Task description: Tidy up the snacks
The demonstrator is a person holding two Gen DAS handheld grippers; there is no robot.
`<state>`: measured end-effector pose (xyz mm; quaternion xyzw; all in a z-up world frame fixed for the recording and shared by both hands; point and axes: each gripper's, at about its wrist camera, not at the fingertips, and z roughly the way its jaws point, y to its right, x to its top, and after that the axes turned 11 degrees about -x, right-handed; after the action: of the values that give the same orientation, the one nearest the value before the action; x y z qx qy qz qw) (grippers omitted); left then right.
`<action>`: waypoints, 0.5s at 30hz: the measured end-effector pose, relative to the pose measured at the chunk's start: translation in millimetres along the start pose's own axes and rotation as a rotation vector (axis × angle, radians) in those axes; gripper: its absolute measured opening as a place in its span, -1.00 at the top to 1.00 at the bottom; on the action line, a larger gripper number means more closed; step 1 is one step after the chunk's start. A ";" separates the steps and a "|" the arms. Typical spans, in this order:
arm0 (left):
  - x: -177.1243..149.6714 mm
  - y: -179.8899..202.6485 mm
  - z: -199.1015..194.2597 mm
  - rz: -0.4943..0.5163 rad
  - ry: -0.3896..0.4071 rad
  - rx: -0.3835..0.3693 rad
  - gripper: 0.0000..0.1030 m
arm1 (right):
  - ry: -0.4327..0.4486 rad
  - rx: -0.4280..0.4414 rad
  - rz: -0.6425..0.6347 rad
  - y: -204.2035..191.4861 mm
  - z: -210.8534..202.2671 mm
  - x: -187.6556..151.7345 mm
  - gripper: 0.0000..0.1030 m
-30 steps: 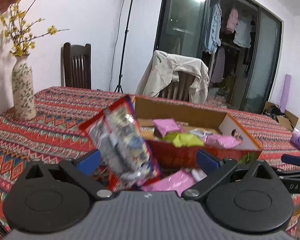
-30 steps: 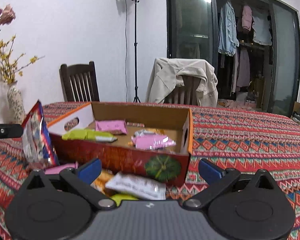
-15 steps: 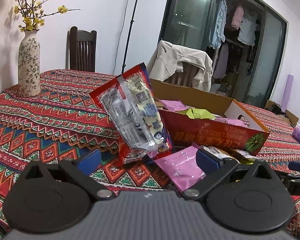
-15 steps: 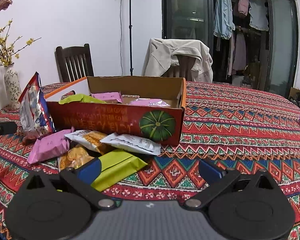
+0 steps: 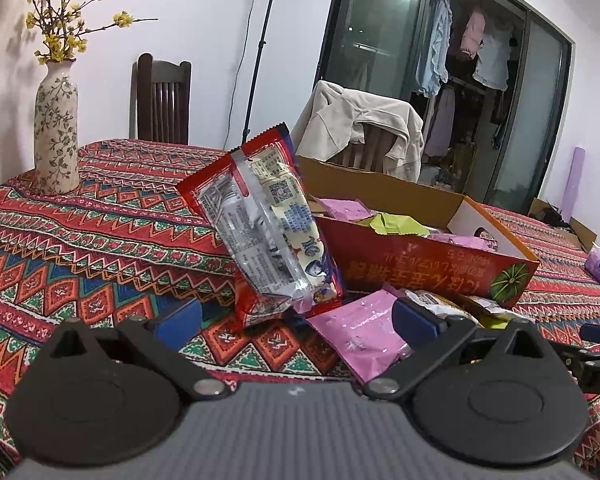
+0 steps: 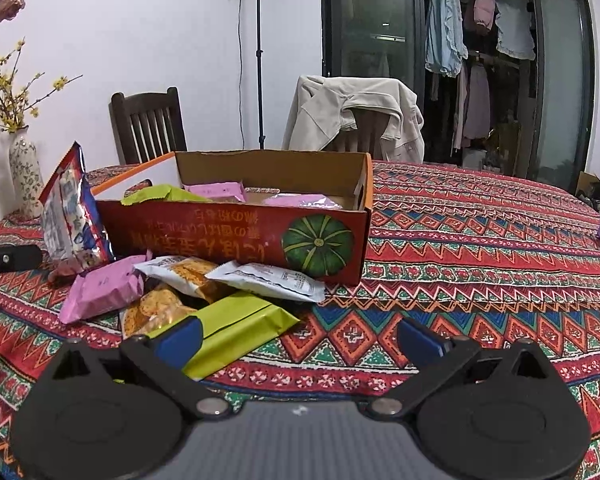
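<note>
Your cardboard box (image 6: pixel 236 236) sat on the counter (image 6: pixel 480 248), holding pink packets (image 6: pixel 214 191) and a green packet (image 6: pixel 160 194). More snacks lay loose just near of it. The red snack bag (image 5: pixel 268 228) leaned at its left end. Both your left tool (image 5: pixel 296 316) and right tool (image 6: pixel 298 334) gaped wide, gripping nothing.

Red-edged snack bag (image 5: pixel 268 224) stands tilted against left end of open red carton (image 6: pixel 236 236). Pink, green packets inside. Pink packet (image 6: pixel 100 290), orange snacks (image 6: pixel 180 272), white packet (image 6: pixel 272 280), lime packet (image 6: pixel 236 328) heaped on cloth before carton.
</note>
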<state>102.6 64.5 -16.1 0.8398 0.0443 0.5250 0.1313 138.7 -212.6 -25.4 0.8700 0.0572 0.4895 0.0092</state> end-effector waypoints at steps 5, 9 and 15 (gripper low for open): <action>0.4 -2.4 0.0 -0.012 0.001 0.006 -1.00 | -0.001 -0.009 -0.002 -0.3 -2.8 -0.5 -1.00; 0.8 -6.3 0.7 -0.031 -0.003 0.004 -1.00 | -0.008 -0.010 -0.014 -4.6 -1.0 0.7 -1.00; 0.7 -7.4 -0.3 -0.040 0.000 0.000 -1.00 | -0.016 -0.015 -0.039 -15.9 4.3 9.4 -1.00</action>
<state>103.1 71.8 -17.4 0.8387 0.0612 0.5222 0.1421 145.8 -195.6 -20.8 0.8726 0.0706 0.4825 0.0256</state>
